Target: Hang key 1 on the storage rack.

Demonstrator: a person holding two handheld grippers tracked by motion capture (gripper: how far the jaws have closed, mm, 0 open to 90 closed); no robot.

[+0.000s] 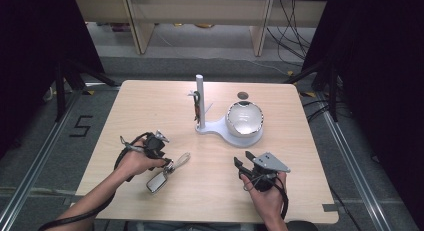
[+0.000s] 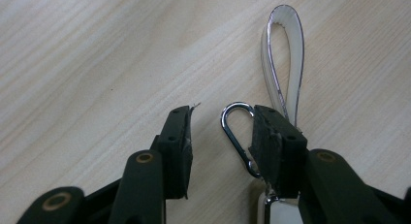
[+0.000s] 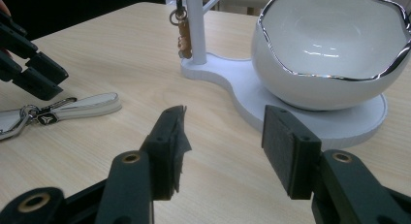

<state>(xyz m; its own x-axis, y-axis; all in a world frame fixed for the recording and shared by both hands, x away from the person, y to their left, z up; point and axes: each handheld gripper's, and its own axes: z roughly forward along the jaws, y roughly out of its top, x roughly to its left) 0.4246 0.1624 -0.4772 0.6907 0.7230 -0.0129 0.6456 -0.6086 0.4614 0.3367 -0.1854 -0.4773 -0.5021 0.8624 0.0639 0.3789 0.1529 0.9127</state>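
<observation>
Two hand-held grippers are being counted, the left (image 1: 170, 167) and the right (image 1: 241, 162). One keychain (image 1: 167, 172), one white bowl (image 1: 244, 118) and one white stand (image 1: 201, 103) are being carried by one desk (image 1: 150, 111). One small trinket (image 1: 197, 103) is being seen hanging on the stand.

Table (image 1: 150, 106) viewed from above, forward and down, gripper views taken close and low, keychain (image 2: 283, 64) shared.

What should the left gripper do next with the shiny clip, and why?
Probably close the left gripper. Its fingers stand apart around the silver clip of the keychain lying on the table; one finger touches it, the other is clear, so nothing is gripped yet.
</observation>
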